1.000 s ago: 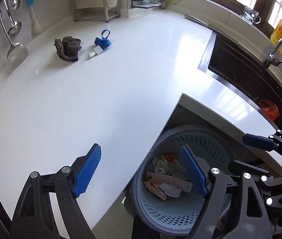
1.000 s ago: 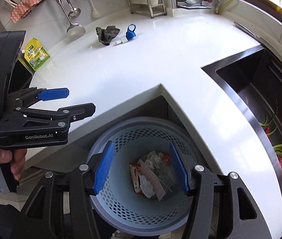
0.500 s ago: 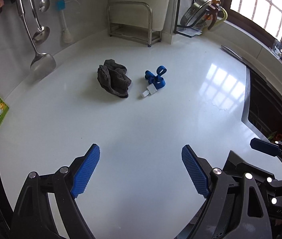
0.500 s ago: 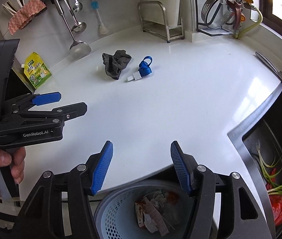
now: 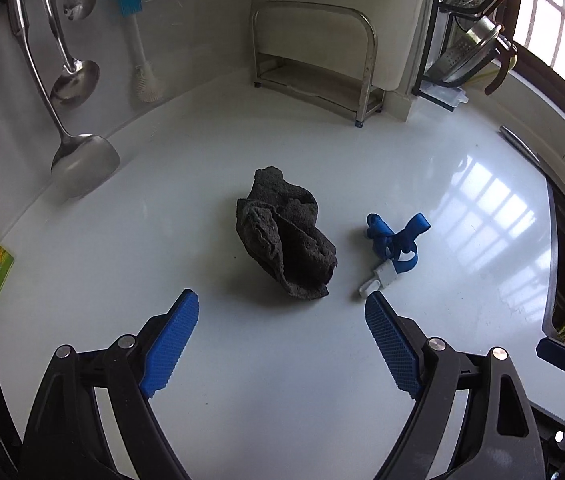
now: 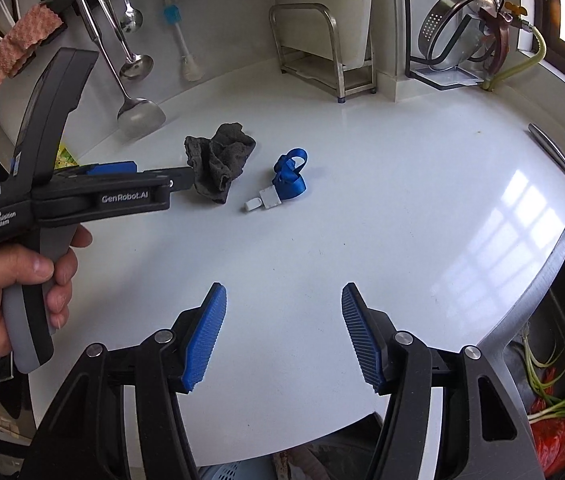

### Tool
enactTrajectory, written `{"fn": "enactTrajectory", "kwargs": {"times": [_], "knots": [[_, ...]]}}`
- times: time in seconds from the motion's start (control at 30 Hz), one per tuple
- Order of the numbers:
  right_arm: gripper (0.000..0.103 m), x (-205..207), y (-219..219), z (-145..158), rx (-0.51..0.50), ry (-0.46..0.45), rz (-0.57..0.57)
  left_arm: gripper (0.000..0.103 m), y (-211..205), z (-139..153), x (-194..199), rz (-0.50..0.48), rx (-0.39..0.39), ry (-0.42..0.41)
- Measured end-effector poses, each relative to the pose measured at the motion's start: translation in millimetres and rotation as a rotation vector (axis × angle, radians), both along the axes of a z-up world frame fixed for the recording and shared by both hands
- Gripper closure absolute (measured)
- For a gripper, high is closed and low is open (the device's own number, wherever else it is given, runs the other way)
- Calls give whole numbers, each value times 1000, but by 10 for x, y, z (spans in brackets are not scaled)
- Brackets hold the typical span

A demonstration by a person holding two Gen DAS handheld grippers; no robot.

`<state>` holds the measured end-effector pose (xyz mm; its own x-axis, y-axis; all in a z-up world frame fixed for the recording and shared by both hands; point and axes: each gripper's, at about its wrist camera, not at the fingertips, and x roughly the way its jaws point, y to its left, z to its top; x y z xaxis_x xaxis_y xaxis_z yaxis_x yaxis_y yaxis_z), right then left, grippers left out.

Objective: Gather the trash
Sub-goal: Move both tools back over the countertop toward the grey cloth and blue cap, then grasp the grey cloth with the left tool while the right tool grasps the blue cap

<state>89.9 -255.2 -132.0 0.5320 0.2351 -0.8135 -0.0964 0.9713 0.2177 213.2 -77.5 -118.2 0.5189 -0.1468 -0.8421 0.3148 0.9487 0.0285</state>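
We hold left gripper jaws apart, empty | right gripper jaws apart, empty | crumpled dark grey cloth lies on glossy white countertop, just beside blue ribbon strap

From over the left tool, the left wrist camera looks down and forward across the white table toward the back wall, with the dark rag close ahead, just past the blue pads. The right wrist camera rides the right tool farther back from that rag, near the table's front edge, facing the same wall and catching the left tool from the side. Both views share the rag, the blue strap just right of it, and the metal rack behind.
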Motion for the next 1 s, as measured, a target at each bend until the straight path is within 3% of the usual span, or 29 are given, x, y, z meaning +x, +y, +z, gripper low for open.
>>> {"fn": "enactTrajectory", "kwargs": {"times": [0.6, 0.73, 0.8, 0.87, 1.0], "knots": [[43, 560, -17, -129, -47, 14, -33, 17, -159, -583, 720, 14, 8, 114], [42, 706, -20, -199, -39, 23, -39, 48, -118, -592, 752, 10, -7, 114], [42, 805, -15, -230, -19, 30, -37, 73, -71, -553, 752, -2, -24, 119], [42, 922, 28, -269, -23, 36, -34, 80, 11, -499, 732, -5, -26, 105], [42, 1191, 80, -398, -6, 59, -58, 83, 218, -372, 654, 10, 16, 41]]}}
